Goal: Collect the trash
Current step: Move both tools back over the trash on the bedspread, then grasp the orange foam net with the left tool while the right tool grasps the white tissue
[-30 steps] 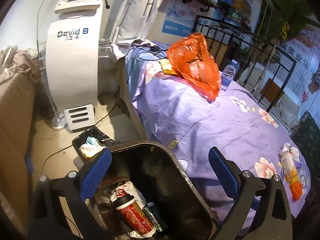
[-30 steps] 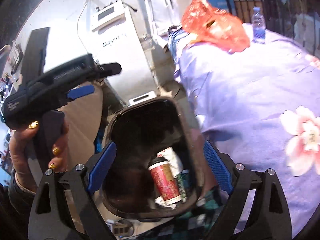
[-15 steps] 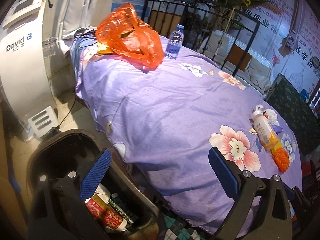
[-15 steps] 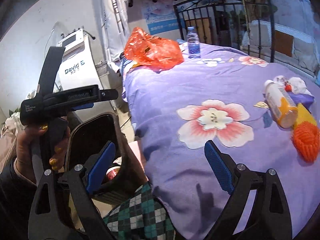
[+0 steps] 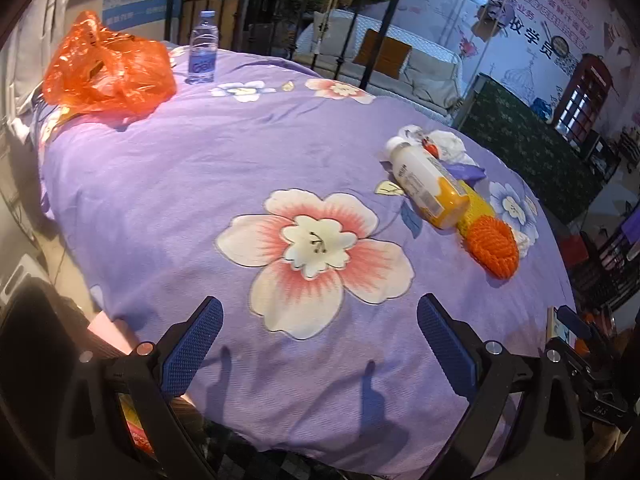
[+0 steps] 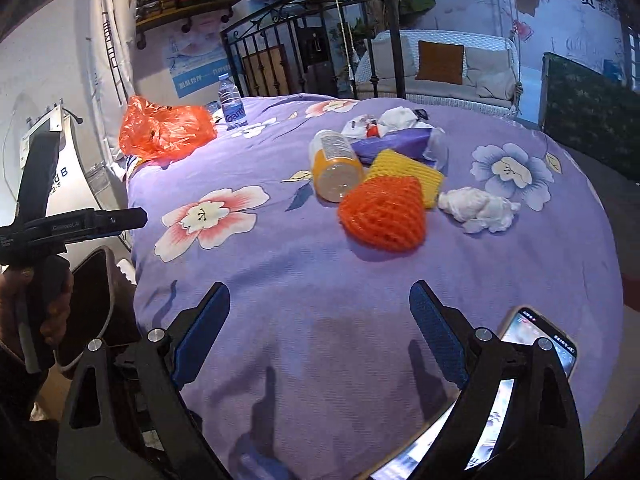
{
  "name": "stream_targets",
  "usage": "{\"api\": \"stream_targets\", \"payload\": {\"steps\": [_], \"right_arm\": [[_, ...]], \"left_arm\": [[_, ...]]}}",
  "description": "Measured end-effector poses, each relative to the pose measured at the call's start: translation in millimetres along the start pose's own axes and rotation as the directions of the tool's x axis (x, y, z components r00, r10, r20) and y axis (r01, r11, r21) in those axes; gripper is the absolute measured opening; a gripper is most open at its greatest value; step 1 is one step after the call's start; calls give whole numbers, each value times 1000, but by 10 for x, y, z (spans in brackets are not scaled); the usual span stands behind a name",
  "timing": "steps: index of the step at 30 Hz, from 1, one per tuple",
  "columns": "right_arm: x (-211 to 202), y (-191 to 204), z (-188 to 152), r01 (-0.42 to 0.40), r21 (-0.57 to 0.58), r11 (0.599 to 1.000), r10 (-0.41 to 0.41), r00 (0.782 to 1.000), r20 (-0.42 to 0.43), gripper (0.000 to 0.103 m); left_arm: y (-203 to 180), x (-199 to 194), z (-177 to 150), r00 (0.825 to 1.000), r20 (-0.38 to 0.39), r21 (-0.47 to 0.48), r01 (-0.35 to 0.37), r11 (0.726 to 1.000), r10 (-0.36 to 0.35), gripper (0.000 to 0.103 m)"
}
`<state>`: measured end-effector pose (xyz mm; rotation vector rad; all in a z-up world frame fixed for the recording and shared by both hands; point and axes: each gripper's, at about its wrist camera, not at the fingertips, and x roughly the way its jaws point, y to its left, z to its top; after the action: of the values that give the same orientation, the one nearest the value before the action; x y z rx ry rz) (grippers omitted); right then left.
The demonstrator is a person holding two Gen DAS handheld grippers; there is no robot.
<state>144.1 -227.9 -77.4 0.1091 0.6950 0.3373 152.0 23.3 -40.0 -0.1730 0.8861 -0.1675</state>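
Both my grippers, left (image 5: 318, 344) and right (image 6: 320, 332), hang spread and empty above the bedspread (image 6: 304, 264); bottle (image 6: 334, 164), nets (image 6: 384, 214) and probably tissue (image 6: 478, 208) lie ahead.

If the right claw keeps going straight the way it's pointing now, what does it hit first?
Most likely the orange foam net, the nearest piece of the trash pile ahead of the open right claw. Only bare purple bedspread lies between them. Depth is unclear, so a low heading could meet the bedspread first.
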Motion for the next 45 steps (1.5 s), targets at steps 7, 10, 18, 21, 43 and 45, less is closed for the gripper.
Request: {"api": "stream_targets", "payload": {"steps": [7,10,18,21,43,45], "right_arm": [[-95,-371,41,-25,73,997,22,999,38,90],[-76,-503,54,-56,102,993,51,998,48,90],[-122,-682,299,-2,45,999,-4,992,128,91],[0,-765,433,33,16,999,-34,995,98,91],[1132,-1530,861,69,-194,979,-128,941,-314,74],[1198,-1570,866,63,-182,981,-121,936,-331,64]], "left_arm": [[-441,165,-2,998,-30,72,53,996,-51,96],[-604,232,-4,997,-43,97,69,993,-65,96],[-970,443,18,994,-77,161,92,983,-80,96],[-1125,582,46,992,-97,192,92,977,-75,96],[-2004,1348,327,979,-195,380,125,916,-53,73],[-2011,1384,324,979,-199,375,121,919,-48,63]]}}
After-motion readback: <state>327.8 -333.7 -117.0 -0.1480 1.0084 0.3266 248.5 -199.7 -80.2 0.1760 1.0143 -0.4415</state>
